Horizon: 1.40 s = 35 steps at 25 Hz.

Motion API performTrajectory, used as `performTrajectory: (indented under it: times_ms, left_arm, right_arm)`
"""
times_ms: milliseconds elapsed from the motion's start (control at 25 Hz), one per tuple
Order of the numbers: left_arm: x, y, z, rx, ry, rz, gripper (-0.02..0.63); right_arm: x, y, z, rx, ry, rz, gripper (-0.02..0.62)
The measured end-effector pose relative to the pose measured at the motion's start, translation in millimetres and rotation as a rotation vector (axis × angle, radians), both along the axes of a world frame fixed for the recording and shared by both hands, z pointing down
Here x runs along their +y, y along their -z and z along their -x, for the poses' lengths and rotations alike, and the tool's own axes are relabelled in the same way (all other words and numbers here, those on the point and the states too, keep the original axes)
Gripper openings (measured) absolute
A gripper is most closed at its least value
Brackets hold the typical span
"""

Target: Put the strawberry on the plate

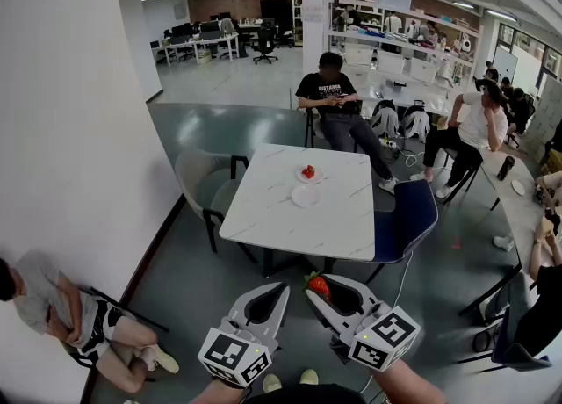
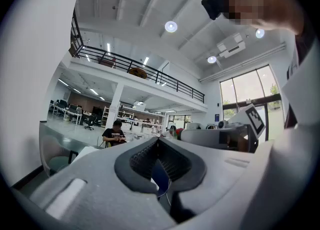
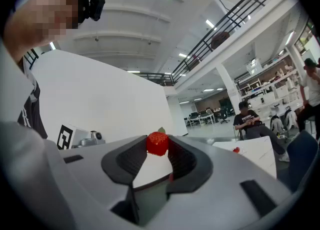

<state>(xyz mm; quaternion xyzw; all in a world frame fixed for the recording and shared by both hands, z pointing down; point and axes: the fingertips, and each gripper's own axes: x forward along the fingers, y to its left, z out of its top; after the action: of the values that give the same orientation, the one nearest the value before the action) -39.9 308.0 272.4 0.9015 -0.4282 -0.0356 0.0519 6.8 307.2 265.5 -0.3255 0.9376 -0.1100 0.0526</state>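
Head view: the right gripper [image 1: 315,283] holds the strawberry [image 1: 318,286] level, well short of the empty plate [image 1: 306,196] (the farther plate [image 1: 318,177] seems already filled); left gripper view: the left gripper [image 2: 159,140] is closed, empty, merely spare; right gripper view: the jaw tips pinch the fruit, ready for release.

Open-plan office: desk rows [image 1: 198,42], swivel chairs [image 1: 264,45], shelving [image 1: 379,35], railed mezzanine [image 2: 145,72] overhead.

strawberry [image 3: 157,144]: red, green leaf | right claw [image 3: 158,147]: pale grey shell, black ribbed pads | left claw [image 2: 158,140]: pale grey, black pads | marker cubes [image 1: 235,357]: black-and-white squares | worktop [image 1: 263,213]: white marble, thin grey veins | near plate [image 1: 306,198]: white | far strawberry [image 1: 308,171]: red | right chair [image 1: 413,213]: blue | floor [image 1: 189,292]: grey-green
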Motion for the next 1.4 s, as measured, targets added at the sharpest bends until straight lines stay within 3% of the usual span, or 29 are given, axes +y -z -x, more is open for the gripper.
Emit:
performTrajectory:
  times_ms: [480, 880, 1400]
  left_arm:
    - [2, -1, -20, 0.004, -0.008, 0.012, 0.011]
    - [-16, -4, -37, 0.003, 0.02, 0.017, 0.011]
    - [-75, -10, -56, 0.013, -0.006, 0.018, 0.011]
  right_arm:
    - [3, 3, -19, -0.024, 0.007, -0.001, 0.133]
    - [-12, 1, -61, -0.093, -0.005, 0.021, 0.133]
    - [-63, -9, -79, -0.077, -0.038, 0.043, 0.133]
